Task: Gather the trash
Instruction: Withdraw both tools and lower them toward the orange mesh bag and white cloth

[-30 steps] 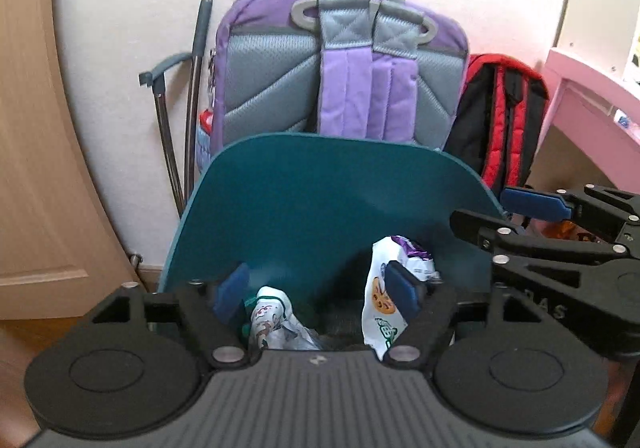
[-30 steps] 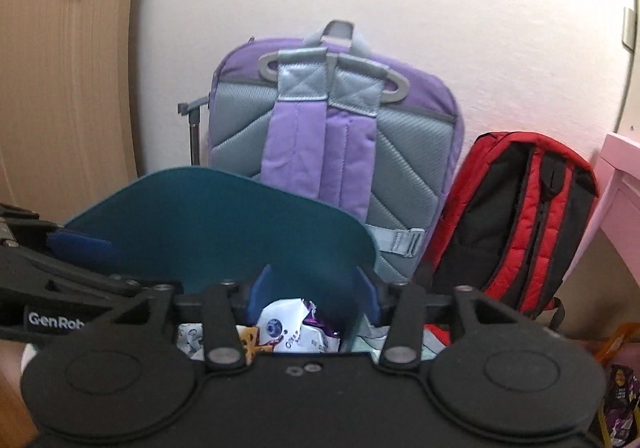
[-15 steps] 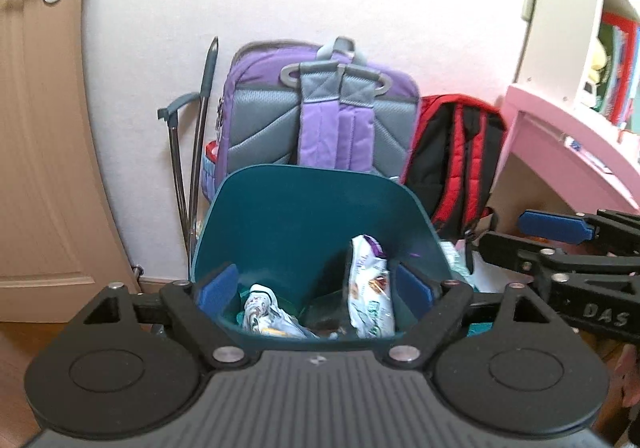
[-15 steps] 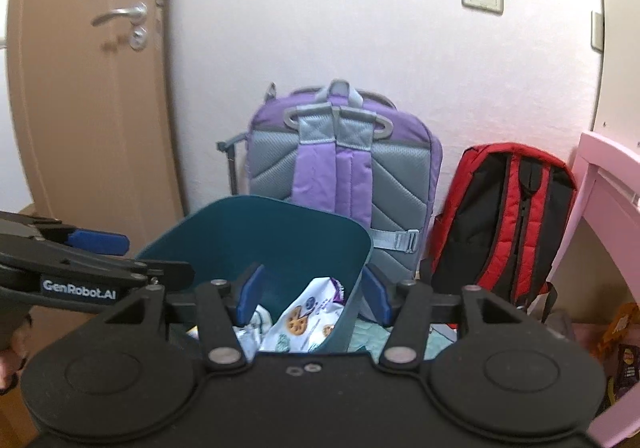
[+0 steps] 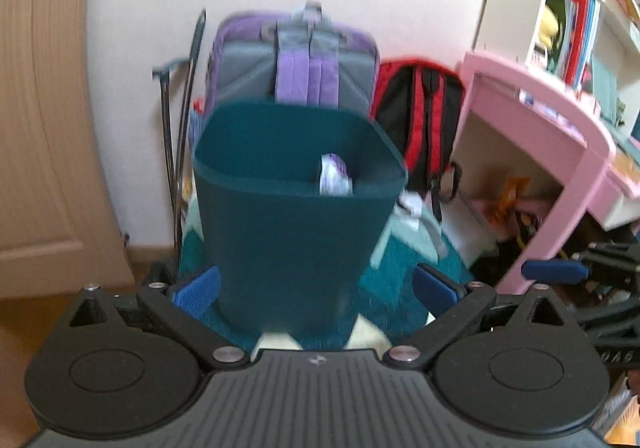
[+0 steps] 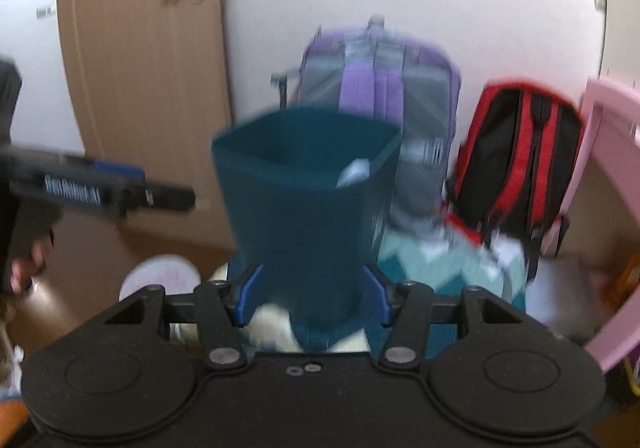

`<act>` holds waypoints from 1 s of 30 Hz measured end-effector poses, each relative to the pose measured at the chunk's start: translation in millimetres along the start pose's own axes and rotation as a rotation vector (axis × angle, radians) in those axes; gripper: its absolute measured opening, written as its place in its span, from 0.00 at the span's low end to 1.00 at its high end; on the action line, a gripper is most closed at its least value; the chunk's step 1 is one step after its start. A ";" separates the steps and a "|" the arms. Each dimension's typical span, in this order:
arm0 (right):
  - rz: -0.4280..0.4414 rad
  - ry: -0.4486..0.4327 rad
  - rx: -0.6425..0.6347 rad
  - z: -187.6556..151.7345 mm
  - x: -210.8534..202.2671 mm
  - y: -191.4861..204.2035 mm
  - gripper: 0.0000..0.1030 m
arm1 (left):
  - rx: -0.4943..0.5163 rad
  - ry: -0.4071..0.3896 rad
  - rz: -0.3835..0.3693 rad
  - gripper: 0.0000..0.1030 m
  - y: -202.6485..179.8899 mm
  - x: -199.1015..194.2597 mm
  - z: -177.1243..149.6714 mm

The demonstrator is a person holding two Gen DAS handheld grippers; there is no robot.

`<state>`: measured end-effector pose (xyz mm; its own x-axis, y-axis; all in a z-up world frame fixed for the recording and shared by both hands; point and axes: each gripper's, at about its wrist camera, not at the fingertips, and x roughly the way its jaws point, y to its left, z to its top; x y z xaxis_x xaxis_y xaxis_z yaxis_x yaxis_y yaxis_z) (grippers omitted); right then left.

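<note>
A dark teal trash bin [image 5: 296, 232] stands upright on a teal patterned rug [image 5: 392, 288]; it also shows in the right wrist view [image 6: 308, 215]. A white and purple snack wrapper [image 5: 335, 177] sticks up inside it, also seen as a blurred white wrapper [image 6: 354, 171]. My left gripper [image 5: 316, 288] is open and empty, in front of the bin's base. My right gripper [image 6: 312, 298] is open and empty, also before the bin's base. The right gripper appears at the right edge [image 5: 560, 272] of the left view, the left gripper at the left [image 6: 100, 187] of the right view.
A purple and grey backpack [image 5: 296, 59] leans on the wall behind the bin, a red and black backpack [image 5: 420, 107] beside it. A pink desk [image 5: 560, 135] stands at right, a wooden door [image 5: 40, 127] at left. A pale round object [image 6: 160, 280] lies on the floor.
Both grippers have pulled back and away from the bin's opening; the bin now shows whole from outside, and the trash inside is mostly hidden by its wall.
</note>
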<state>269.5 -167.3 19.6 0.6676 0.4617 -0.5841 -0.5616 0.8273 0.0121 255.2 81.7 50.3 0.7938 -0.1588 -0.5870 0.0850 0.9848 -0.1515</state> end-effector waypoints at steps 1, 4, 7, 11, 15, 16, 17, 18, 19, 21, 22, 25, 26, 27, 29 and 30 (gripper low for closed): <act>0.004 0.026 0.001 -12.7 5.4 1.0 0.53 | -0.003 0.022 -0.002 1.00 1.4 2.8 -9.1; 0.007 0.100 0.003 -44.2 23.4 4.8 0.53 | -0.017 0.093 0.003 1.00 6.6 16.9 -39.7; 0.004 0.183 0.019 -73.1 47.8 8.0 0.53 | -0.004 0.173 0.022 1.00 11.5 37.9 -71.9; 0.002 0.270 0.047 -108.8 81.6 14.2 0.53 | -0.001 0.283 0.040 1.00 19.2 73.3 -114.6; -0.001 0.351 0.080 -142.1 118.6 17.1 0.53 | -0.004 0.410 0.061 1.00 28.7 115.7 -158.5; 0.000 0.371 0.089 -150.0 129.1 17.9 0.53 | -0.012 0.442 0.061 1.00 30.3 127.3 -167.7; 0.001 0.389 0.092 -157.5 138.8 19.0 0.53 | -0.017 0.479 0.062 1.00 33.4 140.4 -178.9; 0.000 0.409 0.099 -165.0 150.9 20.0 0.53 | -0.017 0.510 0.062 1.00 35.0 150.4 -186.9; 0.003 0.426 0.108 -171.7 161.5 20.1 0.53 | -0.014 0.543 0.060 1.00 37.1 161.9 -197.0; 0.013 0.465 0.125 -184.2 182.4 21.8 0.53 | -0.005 0.609 0.063 1.00 41.4 183.6 -217.0; 0.015 0.489 0.137 -191.5 194.7 22.4 0.53 | 0.003 0.635 0.070 1.00 43.7 195.0 -226.6; 0.019 0.533 0.155 -210.3 226.2 23.4 0.53 | 0.036 0.700 0.086 1.00 48.6 225.6 -250.5; 0.019 0.549 0.163 -216.7 236.7 22.2 0.53 | 0.051 0.723 0.089 1.00 49.7 237.1 -258.8; 0.022 0.565 0.174 -223.2 246.9 20.9 0.53 | 0.067 0.741 0.090 1.00 50.8 246.6 -266.0; 0.026 0.591 0.193 -237.4 266.3 17.8 0.53 | 0.108 0.769 0.084 1.00 51.3 265.0 -280.0; 0.024 0.608 0.200 -245.8 276.9 15.4 0.53 | 0.122 0.782 0.078 1.00 52.7 274.4 -287.0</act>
<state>325.6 -105.3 -341.4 0.2266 0.2659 -0.9370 -0.4318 0.8897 0.1481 304.7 69.8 -347.1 0.1512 -0.0476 -0.9874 0.1480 0.9887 -0.0250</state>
